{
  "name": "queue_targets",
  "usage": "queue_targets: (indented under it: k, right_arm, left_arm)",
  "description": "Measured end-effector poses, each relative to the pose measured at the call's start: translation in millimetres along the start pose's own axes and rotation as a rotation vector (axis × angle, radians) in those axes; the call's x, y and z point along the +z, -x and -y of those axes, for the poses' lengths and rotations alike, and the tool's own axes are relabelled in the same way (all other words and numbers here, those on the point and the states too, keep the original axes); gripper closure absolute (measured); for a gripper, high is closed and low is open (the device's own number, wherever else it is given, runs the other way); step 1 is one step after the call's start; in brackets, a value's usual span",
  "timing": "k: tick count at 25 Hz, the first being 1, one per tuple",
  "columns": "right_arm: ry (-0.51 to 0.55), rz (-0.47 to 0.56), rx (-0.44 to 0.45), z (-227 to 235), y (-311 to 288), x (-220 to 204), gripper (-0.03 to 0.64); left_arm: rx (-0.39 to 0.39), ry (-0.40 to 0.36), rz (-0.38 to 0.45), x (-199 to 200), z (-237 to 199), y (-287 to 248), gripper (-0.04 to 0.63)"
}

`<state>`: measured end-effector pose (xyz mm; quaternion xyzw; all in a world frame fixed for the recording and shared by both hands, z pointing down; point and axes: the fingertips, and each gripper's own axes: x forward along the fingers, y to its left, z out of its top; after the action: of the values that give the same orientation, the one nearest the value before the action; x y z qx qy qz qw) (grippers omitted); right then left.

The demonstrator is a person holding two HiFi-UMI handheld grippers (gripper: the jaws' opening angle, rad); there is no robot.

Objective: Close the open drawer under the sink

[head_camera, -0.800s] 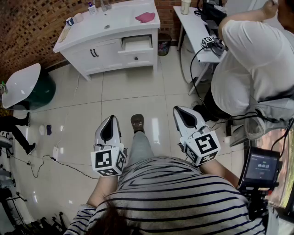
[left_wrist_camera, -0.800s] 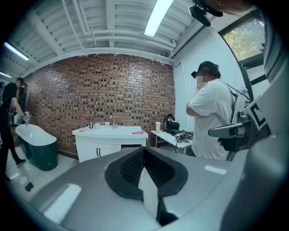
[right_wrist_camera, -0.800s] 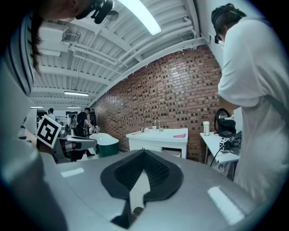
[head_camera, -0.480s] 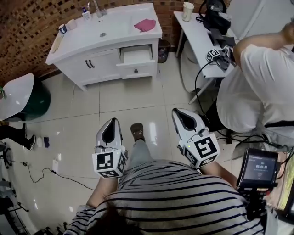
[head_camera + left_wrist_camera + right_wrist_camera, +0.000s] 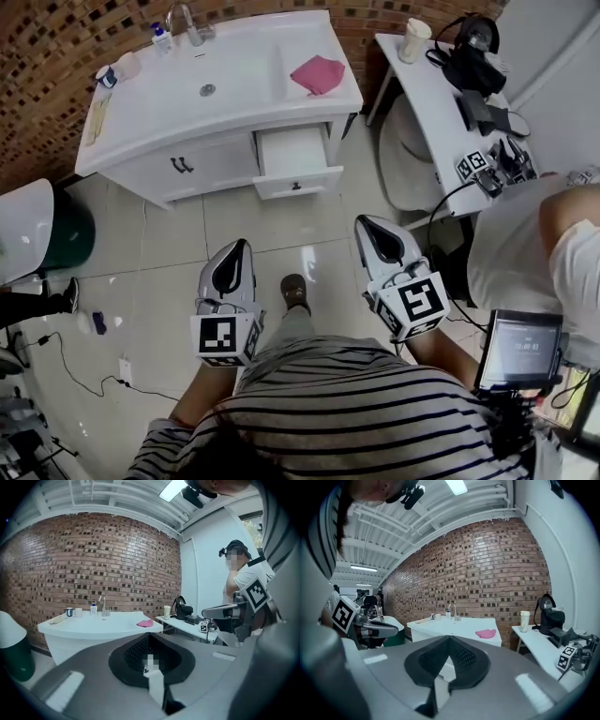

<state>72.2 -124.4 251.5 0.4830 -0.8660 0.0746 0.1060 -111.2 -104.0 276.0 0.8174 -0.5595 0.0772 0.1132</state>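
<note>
drawer (image 5: 292, 153), upper centre, not yet pushed in; whole task ahead. your left gripper (image 5: 240, 246) and right gripper (image 5: 362, 223) are closed, empty, well short of it.

This looks like a bathroom mock-up inside a test lab. A white sink cabinet (image 5: 141, 155) with a chrome tap (image 5: 187, 23) stands against a red-brown brick wall (image 5: 56, 37) on glossy white floor tiles (image 5: 169, 262). Thin black cables (image 5: 56, 361) trail over the floor. A white desk (image 5: 427, 89) alongside carries a black-and-white marker cube (image 5: 472, 165).
</note>
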Motion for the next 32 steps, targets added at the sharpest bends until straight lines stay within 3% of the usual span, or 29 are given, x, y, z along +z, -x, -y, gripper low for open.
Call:
queue_targets:
  k: [7,12,23,32]
  right_arm:
    - [0.022,-0.092,0.02,24.9,-83.3,-9.5,0.615]
    - [0.051,-0.113,0.031,41.7,-124.4,-36.9,0.615]
    - [0.005,-0.168,0.048,55.7,-194.5,-196.9,0.615]
    - [-0.043,-0.153,-0.021,74.4,-246.9,-300.1,0.615]
  left_arm:
    - [-0.081,-0.001,-0.026,16.2,-33.3,-82.7,0.58]
    - [-0.117,-0.007,-0.049,-6.8,-34.9,-129.8,0.58]
    - [-0.085,0.021,-0.077,-145.9,-36.3,-199.5,0.58]
    - [-0.078,0.036,-0.11,-252.8,-28.0,-213.9,0.58]
